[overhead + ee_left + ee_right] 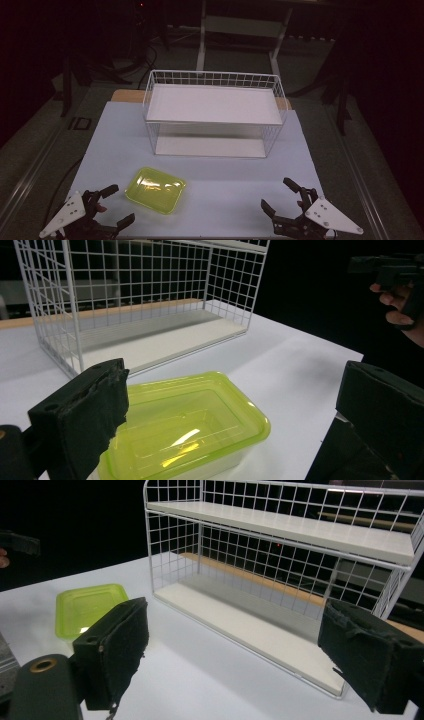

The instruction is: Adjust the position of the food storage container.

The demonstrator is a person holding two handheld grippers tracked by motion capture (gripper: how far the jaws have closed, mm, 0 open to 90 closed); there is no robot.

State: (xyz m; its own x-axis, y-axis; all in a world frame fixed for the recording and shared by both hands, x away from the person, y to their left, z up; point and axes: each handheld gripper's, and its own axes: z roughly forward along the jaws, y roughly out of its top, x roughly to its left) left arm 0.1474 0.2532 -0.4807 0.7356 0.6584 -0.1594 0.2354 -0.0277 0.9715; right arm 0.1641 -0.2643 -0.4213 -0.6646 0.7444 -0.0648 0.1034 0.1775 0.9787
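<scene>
The work is sitting at its opening step: nothing is being held, and the approach to the yellow-green container (155, 190) is only just getting under way. In the high view the container is lying on the white surface (225, 195) near the front edge, at about 7 o'clock from the surface's middle, well apart from the white wire rack (214, 114) that is standing at 12 o'clock with its 2 shelves bare. The left gripper (114, 205) is waiting just beside the container, at roughly 8 o'clock from it, with its jaws spread wide and gripping nothing; in the left gripper view the container (185, 427) is showing between and beyond those 2 jaws, lid on and flat on the surface. The right gripper (279, 196) is resting at about 5 o'clock on the surface, well apart from the container, its jaws also standing wide and empty, and its own view is looking toward the rack (280, 555) with the container (87, 607) off at 9 o'clock. Judging from this layout, the left gripper is the one placed to take the container, probably for one of the rack's shelves. The next move is calling for it to ease forward until the jaws are straddling 1 rim, then to close firmly, since the glossy plastic is looking slippery and the shallow edge is offering little to bite on.
</scene>
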